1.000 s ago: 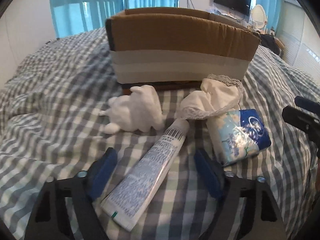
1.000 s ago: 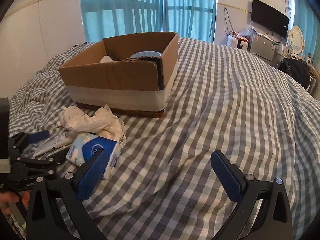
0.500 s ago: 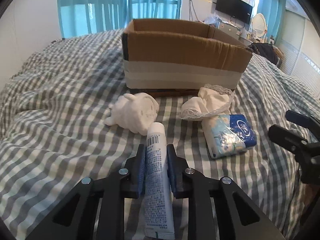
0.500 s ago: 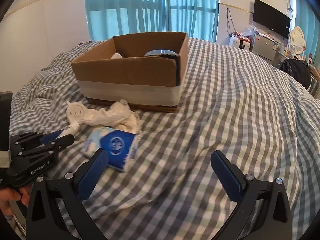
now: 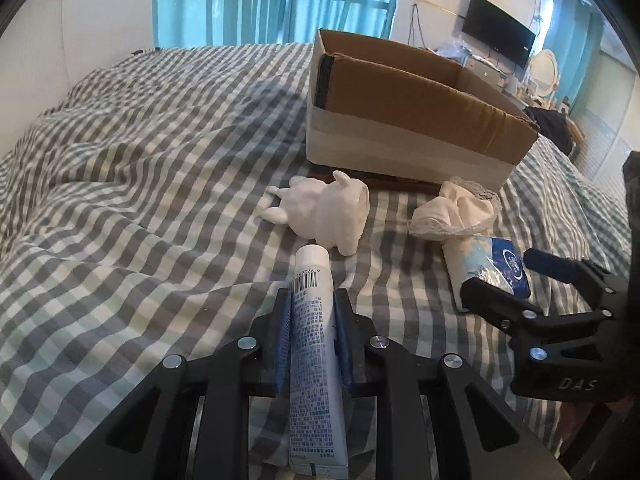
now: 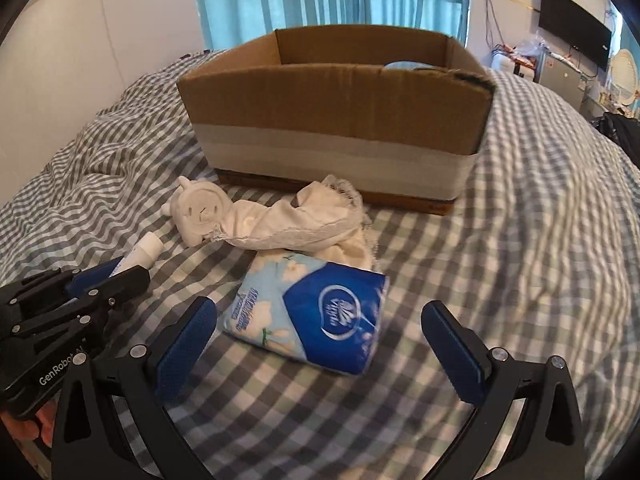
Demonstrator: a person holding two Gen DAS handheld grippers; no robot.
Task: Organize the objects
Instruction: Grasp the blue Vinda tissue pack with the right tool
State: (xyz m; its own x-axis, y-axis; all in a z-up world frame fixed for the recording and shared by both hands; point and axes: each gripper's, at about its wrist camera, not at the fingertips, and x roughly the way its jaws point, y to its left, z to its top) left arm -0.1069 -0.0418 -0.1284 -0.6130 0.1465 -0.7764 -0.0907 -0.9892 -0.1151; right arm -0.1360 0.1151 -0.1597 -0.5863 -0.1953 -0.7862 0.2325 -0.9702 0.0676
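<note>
My left gripper [image 5: 311, 300] is shut on a white and blue tube [image 5: 314, 344] and holds it just above the checked bed cover; its cap end points at a white toy figure [image 5: 324, 212]. The left gripper also shows in the right wrist view [image 6: 108, 276]. My right gripper [image 6: 320, 320] is open, its fingers on either side of a blue tissue pack [image 6: 316, 316] that lies on the bed, also seen in the left wrist view [image 5: 488, 268]. A white lace cloth [image 6: 304, 224] lies between the pack and an open cardboard box [image 6: 336, 112].
The box [image 5: 408, 112] stands on the bed behind the objects and holds a pale blue item [image 6: 408, 65]. The checked bed cover [image 6: 540, 240] is rumpled. Curtained windows, a wall television [image 5: 500, 36] and a dark bag [image 5: 552, 120] lie beyond the bed.
My left gripper closed on the tube and lifted it off the bed. My right gripper moved left and forward, so that the tissue pack sits between its open fingers.
</note>
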